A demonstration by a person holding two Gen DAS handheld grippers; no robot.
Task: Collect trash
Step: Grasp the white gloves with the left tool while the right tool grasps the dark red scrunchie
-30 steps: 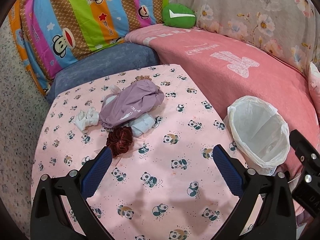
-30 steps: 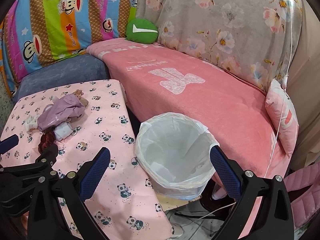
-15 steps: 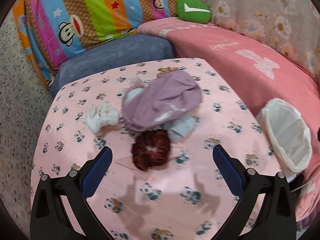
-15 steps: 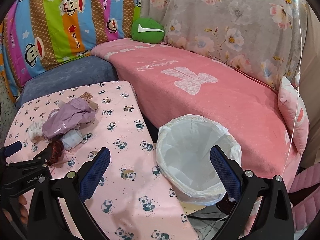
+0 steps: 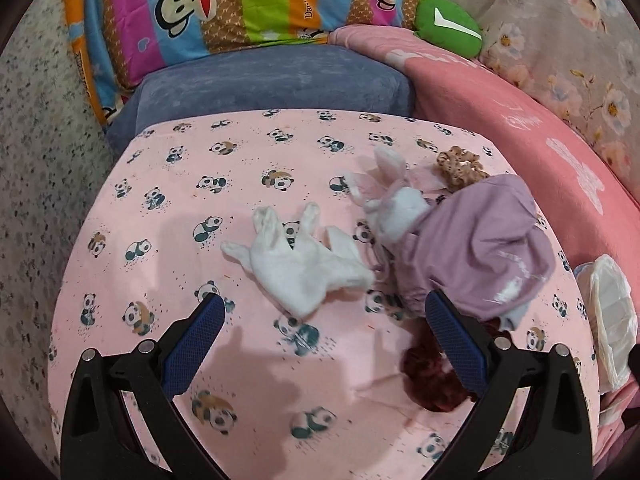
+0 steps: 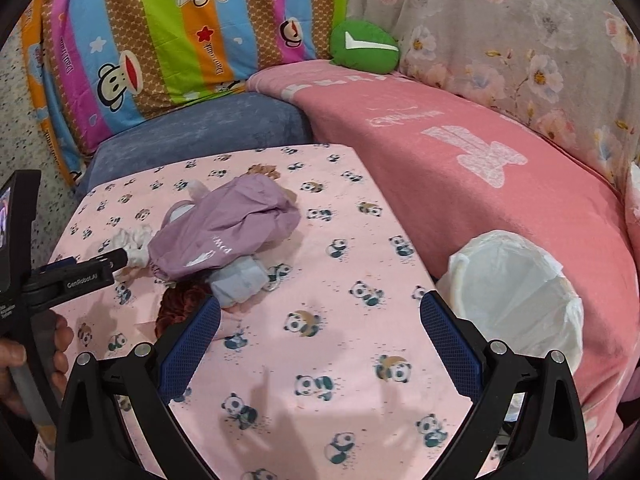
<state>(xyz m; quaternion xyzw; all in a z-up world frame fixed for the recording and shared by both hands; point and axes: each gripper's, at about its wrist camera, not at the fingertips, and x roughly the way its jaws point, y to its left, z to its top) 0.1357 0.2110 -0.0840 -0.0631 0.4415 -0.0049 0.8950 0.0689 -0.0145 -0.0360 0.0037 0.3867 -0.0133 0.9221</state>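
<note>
Centre of the left wrist frame: white glove-like rag [image 5: 298, 266] lies flat on the panda-print table cover [image 5: 168, 216], just above the gap of the left gripper [image 5: 322, 334]. Left jaws wide apart, holding nothing, tips hovering on either side below the rag.

Right of the rag: small white plush bit [image 5: 394, 210], touching the crumpled purple garment [image 5: 476, 248]. Brown scrunchie [image 5: 458, 166] sits at the garment's upper edge. Dark red scrunchie [image 5: 432, 376] is at lower right, partly hidden behind the left gripper's right finger. Light blue cloth roll [image 6: 240, 280] pokes out under the garment in the right wrist view.

White-lined trash bin [image 6: 516, 300] stands off the table's right edge, against the pink couch cover [image 6: 460, 168]; sliver visible at far right of the left view.

Right gripper [image 6: 320, 340]: jaws wide apart, empty, over bare table cover between the pile and the bin.

Lower left of the right view: a hand [image 6: 36, 364] grips the left tool's handle.

Upper frame: striped monkey-print blanket [image 5: 224, 12], green cushion [image 5: 448, 26].
</note>
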